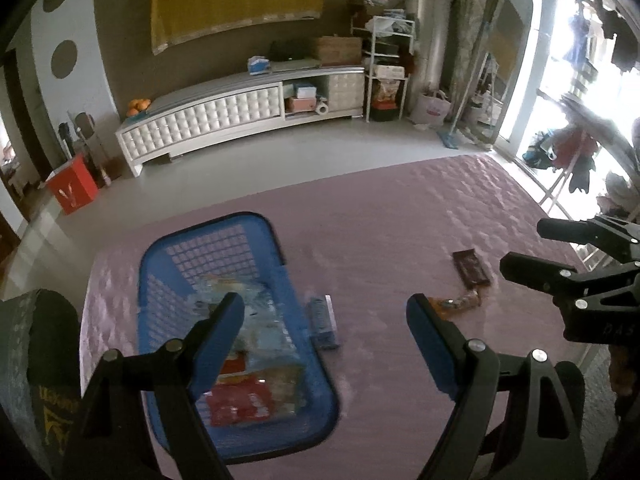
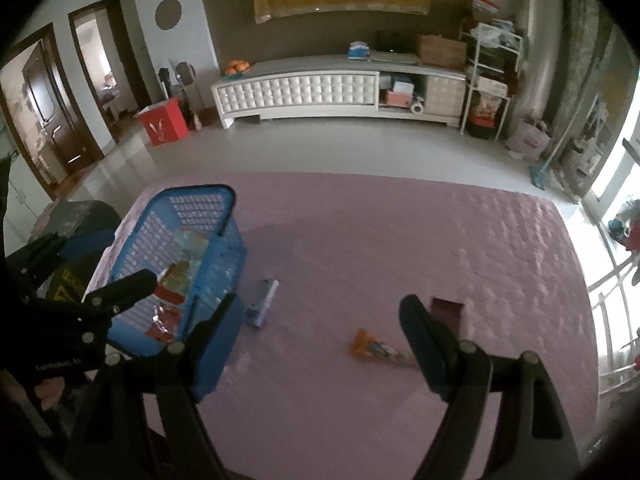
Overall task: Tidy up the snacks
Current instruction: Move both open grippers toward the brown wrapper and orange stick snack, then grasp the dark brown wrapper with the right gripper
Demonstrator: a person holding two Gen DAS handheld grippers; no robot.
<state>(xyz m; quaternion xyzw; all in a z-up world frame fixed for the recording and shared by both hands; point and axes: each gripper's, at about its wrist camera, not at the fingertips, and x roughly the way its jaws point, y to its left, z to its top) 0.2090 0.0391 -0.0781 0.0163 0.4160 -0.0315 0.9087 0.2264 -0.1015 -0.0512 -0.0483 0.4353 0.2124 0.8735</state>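
Two tools, left tool (image 1: 326,322) and right tool (image 2: 320,320), both wide open, empty, angled down over the pink cover (image 2: 400,240).

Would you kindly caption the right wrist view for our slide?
Open right gripper above pink mat; blue basket holds snacks, three packets lie outside.

Pink quilted bed (image 1: 400,208), blue basket (image 1: 160,264), three loose snack packets (image 1: 471,267)
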